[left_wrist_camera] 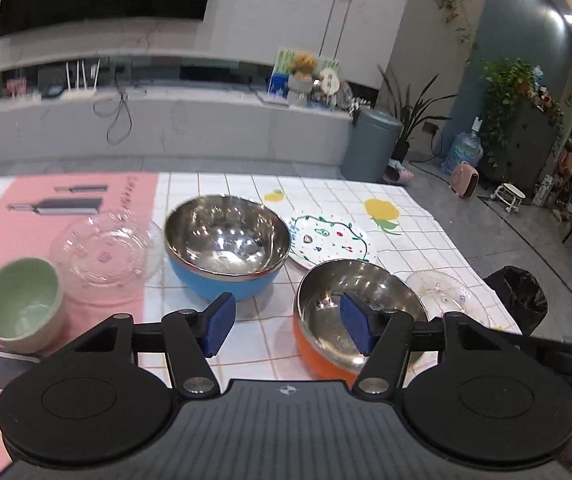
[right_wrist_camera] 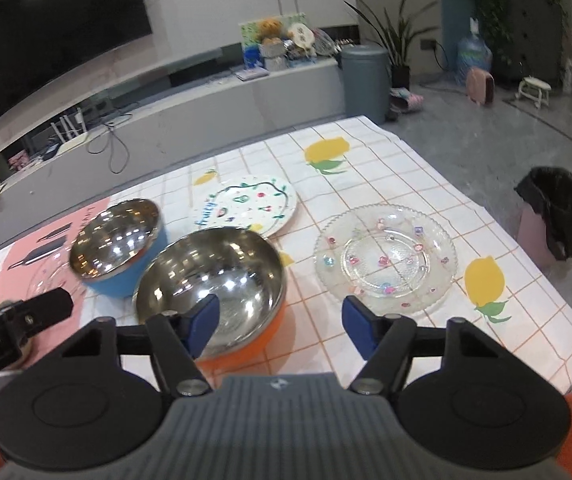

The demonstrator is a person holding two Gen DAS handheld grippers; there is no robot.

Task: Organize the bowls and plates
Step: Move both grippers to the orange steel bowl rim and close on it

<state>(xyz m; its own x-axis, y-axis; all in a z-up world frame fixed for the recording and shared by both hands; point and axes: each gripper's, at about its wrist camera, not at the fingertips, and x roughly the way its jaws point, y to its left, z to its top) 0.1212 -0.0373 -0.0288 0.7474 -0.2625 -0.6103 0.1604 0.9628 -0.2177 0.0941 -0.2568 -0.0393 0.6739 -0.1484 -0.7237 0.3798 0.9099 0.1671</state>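
On the checked tablecloth stand a blue steel-lined bowl [left_wrist_camera: 226, 248] [right_wrist_camera: 120, 240] and an orange steel-lined bowl [left_wrist_camera: 349, 312] [right_wrist_camera: 214, 268]. A painted white plate [left_wrist_camera: 327, 240] [right_wrist_camera: 248, 206] lies behind them. One clear glass plate [left_wrist_camera: 106, 250] rests left of the blue bowl, another [left_wrist_camera: 445, 296] [right_wrist_camera: 385, 256] right of the orange bowl. A green bowl [left_wrist_camera: 22, 304] sits at the left. My left gripper [left_wrist_camera: 286, 326] is open, its right pad over the orange bowl's inside. My right gripper [right_wrist_camera: 280, 326] is open just past the orange bowl's right rim, holding nothing.
The table's right edge [right_wrist_camera: 525, 232] drops to the floor, where a black-lined bin [right_wrist_camera: 557, 208] stands. A grey bin [left_wrist_camera: 369, 144] and plants stand beyond the table's far edge. The left gripper's body [right_wrist_camera: 14, 332] shows at the left of the right wrist view.
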